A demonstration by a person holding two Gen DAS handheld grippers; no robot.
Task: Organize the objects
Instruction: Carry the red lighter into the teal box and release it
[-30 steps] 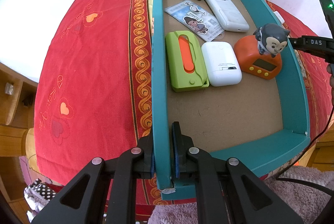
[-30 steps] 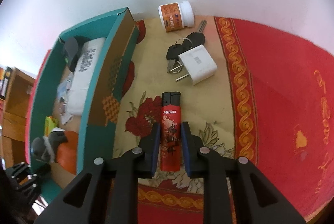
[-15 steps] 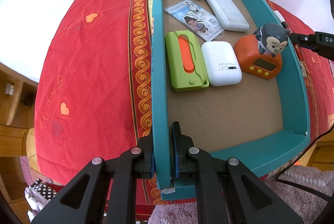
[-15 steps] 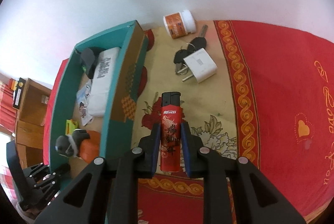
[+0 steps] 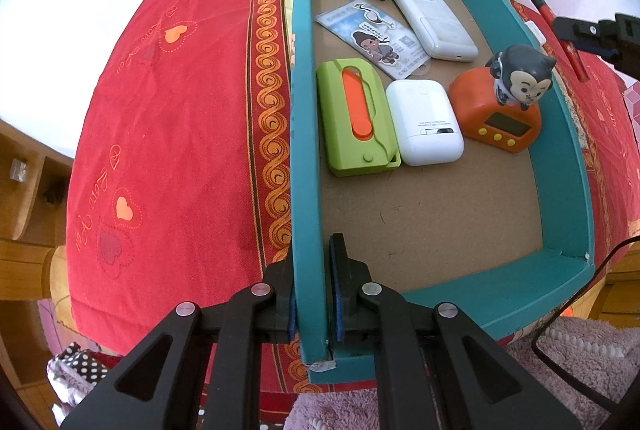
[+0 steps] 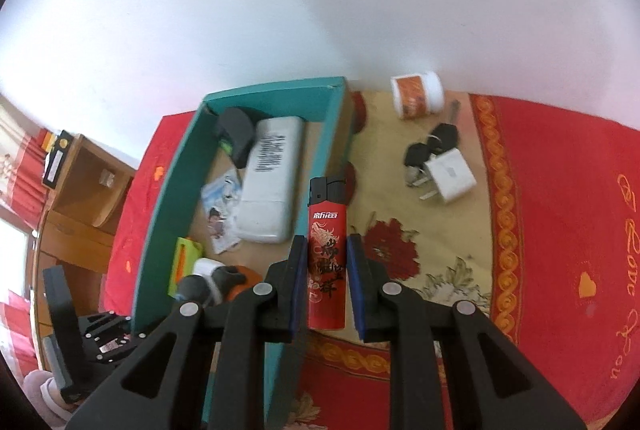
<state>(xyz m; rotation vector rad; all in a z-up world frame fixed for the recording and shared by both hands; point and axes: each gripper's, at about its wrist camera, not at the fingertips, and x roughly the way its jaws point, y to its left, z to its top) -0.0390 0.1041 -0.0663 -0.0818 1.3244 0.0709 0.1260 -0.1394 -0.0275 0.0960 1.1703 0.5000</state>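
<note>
My left gripper (image 5: 312, 286) is shut on the left wall of the teal box (image 5: 306, 133) near its front corner. The box holds a green and orange case (image 5: 356, 117), a white case (image 5: 426, 121), an orange timer with a monkey figure (image 5: 504, 101), a card, a white power bank (image 5: 434, 21) and a black tool. My right gripper (image 6: 326, 270) is shut on a red lighter (image 6: 326, 254) and holds it in the air over the teal box's right wall (image 6: 320, 165). The lighter also shows in the left wrist view (image 5: 560, 29).
On the cloth right of the box lie a white pill jar (image 6: 416, 95), black keys (image 6: 430, 145) and a white plug adapter (image 6: 450, 177). A red patterned cloth (image 5: 180, 149) covers the table. A wooden shelf (image 6: 80, 197) stands at the left.
My right gripper has lifted the red lighter off the cloth and carried it left, up over the box's right wall. My left gripper has kept its hold on the box wall.
</note>
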